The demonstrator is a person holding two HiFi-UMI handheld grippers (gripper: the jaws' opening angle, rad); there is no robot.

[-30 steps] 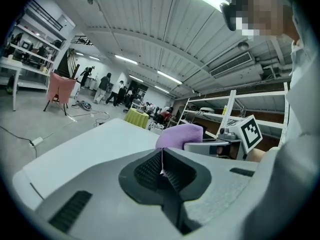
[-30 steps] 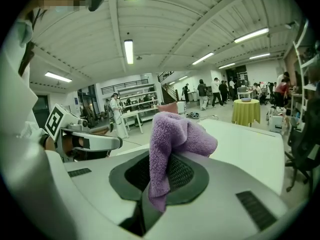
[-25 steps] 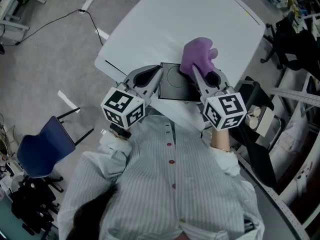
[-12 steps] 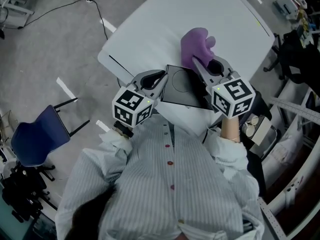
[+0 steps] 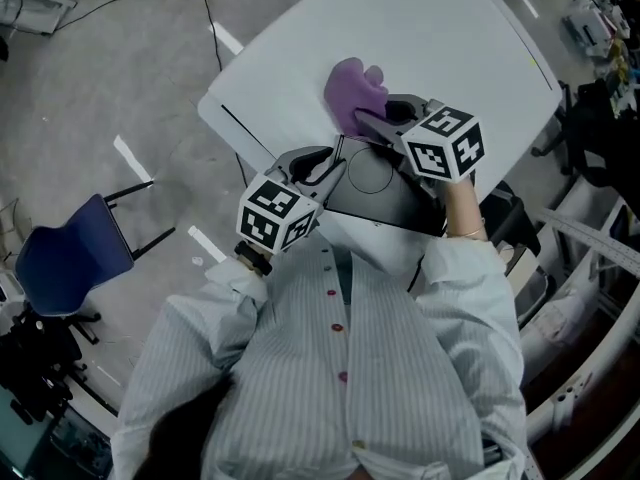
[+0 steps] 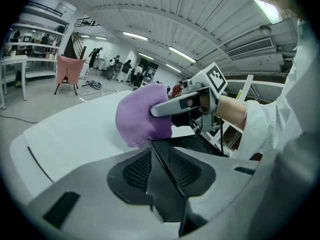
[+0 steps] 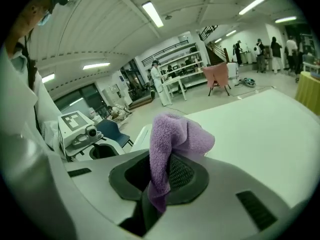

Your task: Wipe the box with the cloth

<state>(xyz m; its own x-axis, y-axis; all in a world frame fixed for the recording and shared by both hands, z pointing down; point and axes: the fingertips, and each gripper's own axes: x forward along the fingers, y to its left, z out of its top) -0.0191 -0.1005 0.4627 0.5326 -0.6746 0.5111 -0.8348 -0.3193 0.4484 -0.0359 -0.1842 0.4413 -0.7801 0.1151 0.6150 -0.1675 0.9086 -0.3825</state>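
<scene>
A flat black box (image 5: 385, 183) lies on the white table (image 5: 440, 38), close to the person's chest. My left gripper (image 5: 338, 163) is at the box's left edge. In the left gripper view that thin black edge (image 6: 165, 164) stands between the jaws, which are opening; pad mesh shows on both sides of it. My right gripper (image 5: 365, 123) is shut on a purple cloth (image 5: 352, 96) just beyond the box's far left corner. The cloth (image 7: 172, 139) bunches up out of the right jaws and hangs over them; it also fills the middle of the left gripper view as a purple cloth (image 6: 137, 116).
A blue chair (image 5: 65, 258) stands on the floor at the left, and a cable (image 5: 205, 8) runs past the table's far left corner. Dark furniture (image 5: 500, 208) crowds the table's right side. Far-off people and a pink-draped chair (image 6: 67, 69) are in the hall.
Both grippers have come down. The box has gone from tilted to flat on the table. The right gripper swung the cloth leftward to the box's far left corner. The left jaws have parted.
</scene>
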